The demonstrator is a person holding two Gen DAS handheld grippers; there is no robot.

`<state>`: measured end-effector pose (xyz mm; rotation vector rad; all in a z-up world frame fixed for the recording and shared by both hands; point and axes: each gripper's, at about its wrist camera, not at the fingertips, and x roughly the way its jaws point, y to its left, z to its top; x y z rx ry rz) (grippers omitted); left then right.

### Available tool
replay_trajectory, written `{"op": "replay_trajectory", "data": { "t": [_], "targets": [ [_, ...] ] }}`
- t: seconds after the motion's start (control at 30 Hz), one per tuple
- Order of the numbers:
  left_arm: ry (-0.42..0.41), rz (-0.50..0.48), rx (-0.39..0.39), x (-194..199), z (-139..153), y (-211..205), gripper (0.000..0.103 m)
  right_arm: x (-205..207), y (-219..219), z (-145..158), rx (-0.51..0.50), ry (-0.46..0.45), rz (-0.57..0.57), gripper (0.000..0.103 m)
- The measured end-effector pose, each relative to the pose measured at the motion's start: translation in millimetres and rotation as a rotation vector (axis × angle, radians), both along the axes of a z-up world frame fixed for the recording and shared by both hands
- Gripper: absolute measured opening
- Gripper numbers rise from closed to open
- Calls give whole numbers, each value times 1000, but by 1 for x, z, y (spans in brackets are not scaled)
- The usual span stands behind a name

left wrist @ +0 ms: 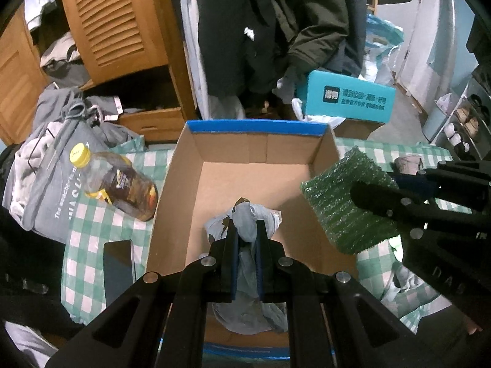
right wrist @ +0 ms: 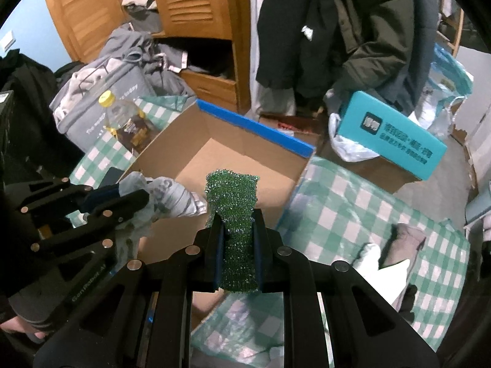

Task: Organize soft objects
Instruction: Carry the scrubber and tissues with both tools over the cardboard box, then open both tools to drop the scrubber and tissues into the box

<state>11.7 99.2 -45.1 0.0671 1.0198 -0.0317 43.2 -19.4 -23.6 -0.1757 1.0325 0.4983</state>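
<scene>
We see the left claw (left wrist: 245, 233) clenched on a crumpled grey plastic bag (left wrist: 242, 214). The bag sits between the two fingers, bunched above the fingertips and trailing below them. It hangs inside the open cardboard box (left wrist: 260, 150), over the box's near edge. The bag is thin, wrinkled and pale grey with darker folds; in the right wrist view it shows printed marks (right wrist: 172, 193).

We see the right claw (right wrist: 236, 224) clenched on a green sponge (right wrist: 233, 202). The sponge stands upright between the fingers and extends well past the fingertips. It is a thick rectangular block with a coarse, glittering, open-mesh surface. In the left wrist view the sponge (left wrist: 346, 199) is held at the box's right edge, above the rim.

The box stands on a green-and-white checked cloth (right wrist: 353, 202). A bottle (left wrist: 119, 184) with a yellow cap lies on the cloth just beside the box's left wall.
</scene>
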Motion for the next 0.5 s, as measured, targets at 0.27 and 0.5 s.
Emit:
{"op": "replay_trajectory", "data": {
  "t": [0.27,0.5],
  "targets": [
    [50,23,-19,4,-16,11,10,5,16,-18,-8,49,25,15],
    [40,48,3,4,-16,15,60,6,16,-23,-23,50,15,39]
  ]
}}
